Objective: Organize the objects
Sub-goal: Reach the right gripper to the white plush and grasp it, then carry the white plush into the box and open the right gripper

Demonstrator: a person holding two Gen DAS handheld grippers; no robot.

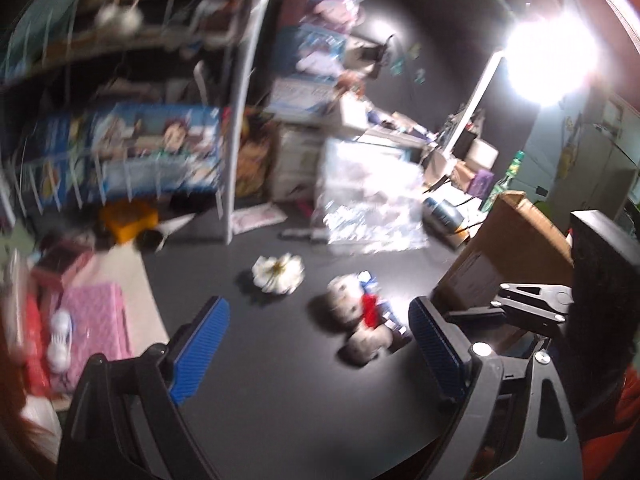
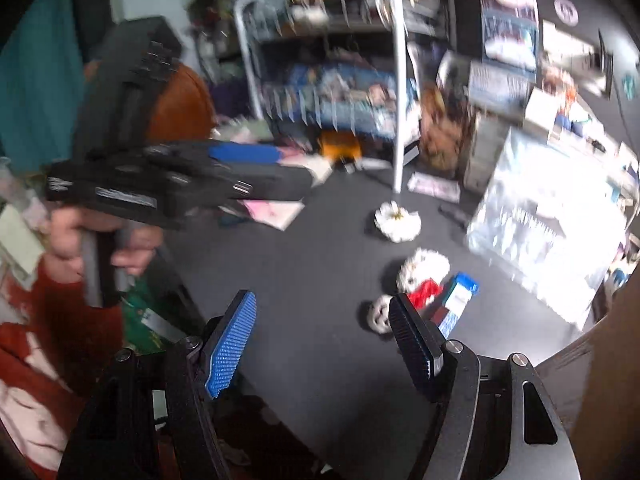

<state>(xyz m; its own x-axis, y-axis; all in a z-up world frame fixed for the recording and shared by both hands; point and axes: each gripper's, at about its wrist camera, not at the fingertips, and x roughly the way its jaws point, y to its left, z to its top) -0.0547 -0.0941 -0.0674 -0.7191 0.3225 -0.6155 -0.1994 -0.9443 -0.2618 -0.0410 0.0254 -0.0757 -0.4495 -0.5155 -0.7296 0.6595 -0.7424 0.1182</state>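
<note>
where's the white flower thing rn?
The white flower lies on the dark tabletop, centre in both wrist views, just beyond the plush toy and in front of the white shelf post; no gripper is touching it.

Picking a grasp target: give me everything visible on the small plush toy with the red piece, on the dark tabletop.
The plush toy lies on its side on the dark tabletop, blurred in both views. It looks soft and fuzzy, off-white to grey, with a rounded head, a red scarf or bow at the neck, and a rounded lower part with dark markings. A small blue-and-white box lies against it. Neither gripper touches it; the white flower-like item sits apart from it.
</note>
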